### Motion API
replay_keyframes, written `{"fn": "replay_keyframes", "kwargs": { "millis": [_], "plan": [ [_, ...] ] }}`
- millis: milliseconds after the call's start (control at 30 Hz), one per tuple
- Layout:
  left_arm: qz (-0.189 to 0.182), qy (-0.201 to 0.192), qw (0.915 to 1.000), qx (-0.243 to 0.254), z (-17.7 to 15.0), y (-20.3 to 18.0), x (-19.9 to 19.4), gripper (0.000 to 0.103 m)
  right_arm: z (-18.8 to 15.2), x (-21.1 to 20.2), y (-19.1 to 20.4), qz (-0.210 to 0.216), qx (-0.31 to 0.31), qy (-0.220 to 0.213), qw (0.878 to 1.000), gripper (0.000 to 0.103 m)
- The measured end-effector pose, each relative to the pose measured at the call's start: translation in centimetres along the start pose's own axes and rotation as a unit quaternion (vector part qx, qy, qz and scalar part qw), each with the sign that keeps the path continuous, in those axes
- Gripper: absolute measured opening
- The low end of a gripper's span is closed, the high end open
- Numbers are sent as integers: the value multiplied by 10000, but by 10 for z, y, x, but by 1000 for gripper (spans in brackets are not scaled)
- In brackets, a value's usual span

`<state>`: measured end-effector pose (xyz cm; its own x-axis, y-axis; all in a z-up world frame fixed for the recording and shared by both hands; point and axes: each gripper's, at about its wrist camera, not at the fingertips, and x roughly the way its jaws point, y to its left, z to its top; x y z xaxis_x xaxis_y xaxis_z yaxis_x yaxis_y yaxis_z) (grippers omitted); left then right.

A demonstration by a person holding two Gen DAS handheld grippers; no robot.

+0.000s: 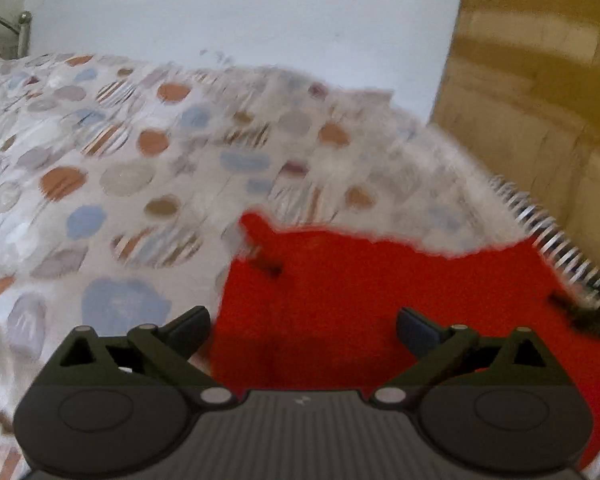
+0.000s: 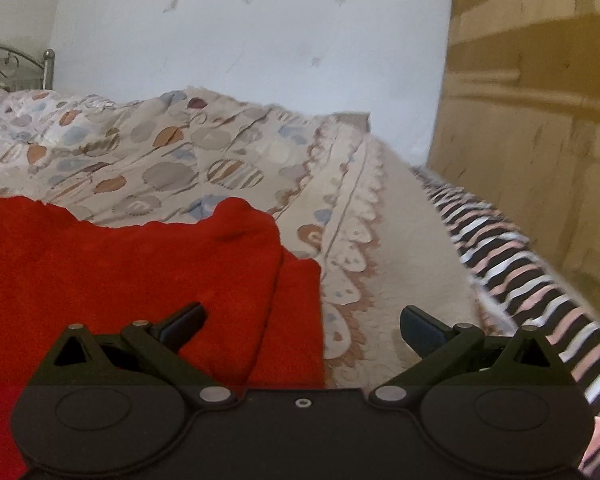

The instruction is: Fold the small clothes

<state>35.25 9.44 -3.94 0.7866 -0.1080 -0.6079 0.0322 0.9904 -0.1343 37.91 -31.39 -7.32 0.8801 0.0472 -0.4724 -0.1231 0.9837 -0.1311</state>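
Both the left tool (image 1: 302,326) and right tool (image 2: 302,322) gape apart, empty, over the bright red fleecy garment (image 1: 360,292) on the spotted bedspread (image 1: 100,152).

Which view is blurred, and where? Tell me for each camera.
Left wrist view: motion blur smears the dotted bedspread and the red fabric garment's edge; only the left gripper is sharp. Right wrist view: mostly crisp, blurred only at the striped cloth on the right.

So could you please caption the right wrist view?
Open right gripper over a red garment's edge on a patterned bedspread.
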Motion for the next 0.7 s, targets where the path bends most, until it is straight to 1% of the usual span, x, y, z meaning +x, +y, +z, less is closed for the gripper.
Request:
{"fn": "replay_keyframes", "kwargs": {
  "millis": [67,100,200,233,300,367,433,533,633,667,700],
  "plan": [
    [372,244,9989,-119,-9,6,11,102,-1,-3,2,-61,-101,-41,9999,102],
    [409,281,9986,-204,-14,11,14,103,0,-3,1,-63,-108,-30,9999,102],
    [156,323,9963,-779,-23,33,15,103,8,-6,2,-77,-265,67,9996,102],
    [98,315,9953,-909,-25,38,13,103,12,-12,4,-151,-420,-10,9990,102],
    [43,266,9952,-938,-28,44,11,103,16,-28,9,-369,-747,-254,9962,102],
    [54,174,9951,-976,-28,43,7,103,22,-41,12,-565,-1001,-388,9926,102],
    [41,80,9933,-1150,-31,48,1,103,27,-55,12,-639,-1091,-548,9905,102],
    [-44,37,9899,-1419,-32,60,-2,103,30,-77,16,-577,-1022,-703,9906,102],
    [-8,-49,9889,-1485,-30,66,-13,103,31,-95,31,-286,-1006,-803,9913,102],
    [69,-78,9885,-1511,-29,67,-18,102,30,-101,38,-163,-1009,-821,9914,102],
    [268,-77,9875,-1548,-28,68,-22,102,29,-105,46,-59,-1011,-848,9912,103]
  ]
}}
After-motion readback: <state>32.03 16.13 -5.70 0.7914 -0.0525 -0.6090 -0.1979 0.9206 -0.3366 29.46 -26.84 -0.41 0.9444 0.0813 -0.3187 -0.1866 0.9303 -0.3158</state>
